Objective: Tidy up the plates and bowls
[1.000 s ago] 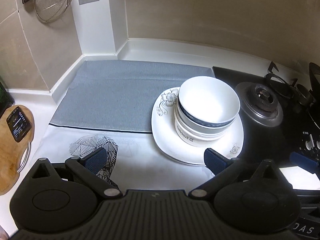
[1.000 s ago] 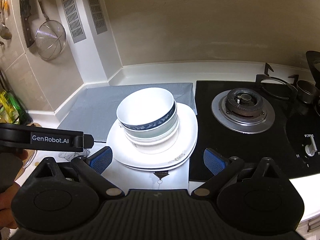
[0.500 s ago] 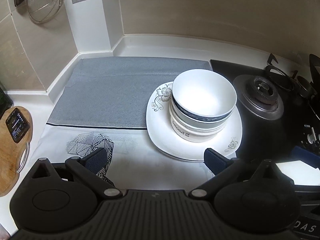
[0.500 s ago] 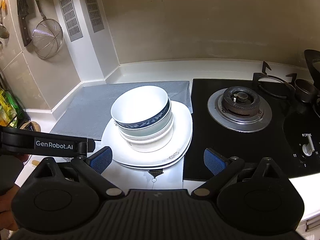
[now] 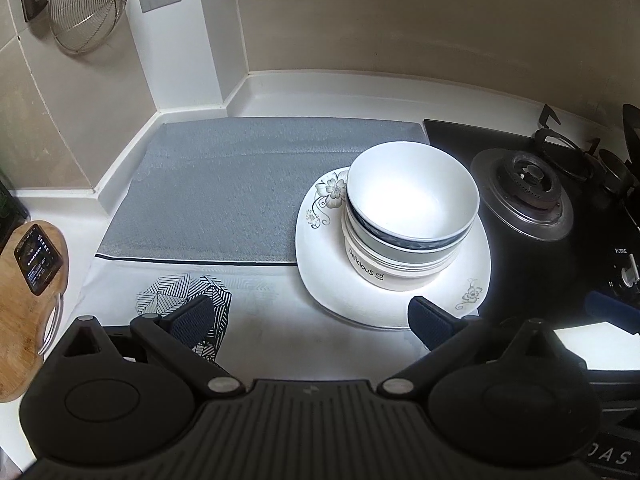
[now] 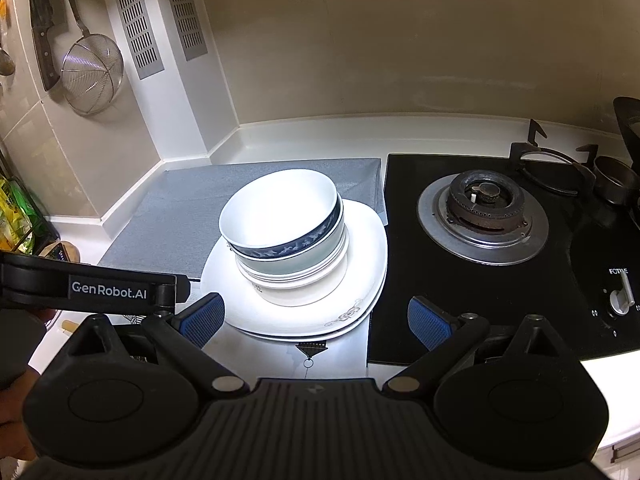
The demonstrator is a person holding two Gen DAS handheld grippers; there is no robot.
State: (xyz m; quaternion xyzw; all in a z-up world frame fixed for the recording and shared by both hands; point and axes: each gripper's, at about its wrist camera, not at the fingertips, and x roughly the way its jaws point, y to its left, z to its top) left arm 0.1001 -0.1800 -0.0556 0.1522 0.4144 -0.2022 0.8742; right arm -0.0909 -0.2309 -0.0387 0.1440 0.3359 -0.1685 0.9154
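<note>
Bowls (image 5: 412, 216) stacked on plates (image 6: 360, 280). Left tool (image 5: 310, 318), right tool (image 6: 314, 318) both wide open, holding nothing.

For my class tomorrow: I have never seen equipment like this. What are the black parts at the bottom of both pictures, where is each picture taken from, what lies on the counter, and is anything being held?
There is no robot here: a person holds a two-finger gripper in each hand, with a wide-angle camera on each looking forward along its fingers. The black parts are those grippers. One picture looks from the left gripper, the other from the right gripper. Both are open and hold nothing.

On the white counter lies a grey mat. Partly on it sit stacked white plates, carrying nested bowls; the top bowl has a dark blue band. To the right is a black gas stove. A wire strainer hangs on the wall.
</note>
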